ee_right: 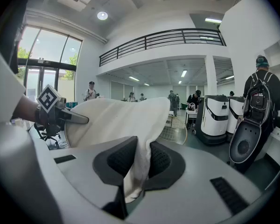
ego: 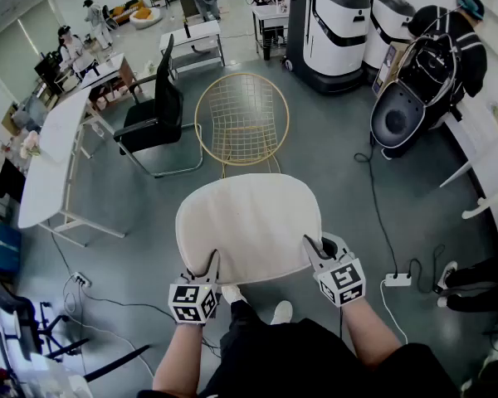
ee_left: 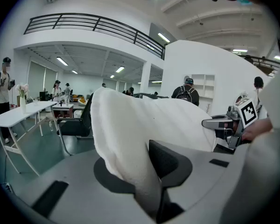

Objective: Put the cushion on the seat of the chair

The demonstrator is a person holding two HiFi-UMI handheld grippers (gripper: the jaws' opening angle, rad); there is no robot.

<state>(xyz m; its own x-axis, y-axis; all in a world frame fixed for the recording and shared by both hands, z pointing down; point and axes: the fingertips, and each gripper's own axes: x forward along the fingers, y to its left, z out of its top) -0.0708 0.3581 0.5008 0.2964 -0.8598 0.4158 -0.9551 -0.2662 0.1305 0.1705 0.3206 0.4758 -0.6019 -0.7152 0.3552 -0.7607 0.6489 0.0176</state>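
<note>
cushion (ego: 249, 226) gripped at near corners by left tongs (ego: 207, 265) and right tongs (ego: 313, 249) | held short of chair (ego: 242, 116) | placement not yet done

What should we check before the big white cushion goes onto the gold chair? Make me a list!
1. Left gripper shut on the cushion: ok.
2. Right gripper shut on the cushion: ok.
3. Gold wire chair seat bare: ok.
4. Cushion above that seat: not ok, it hangs short of the chair.
5. Way to the chair free: cannot tell, the cushion hides part of the floor.
</note>
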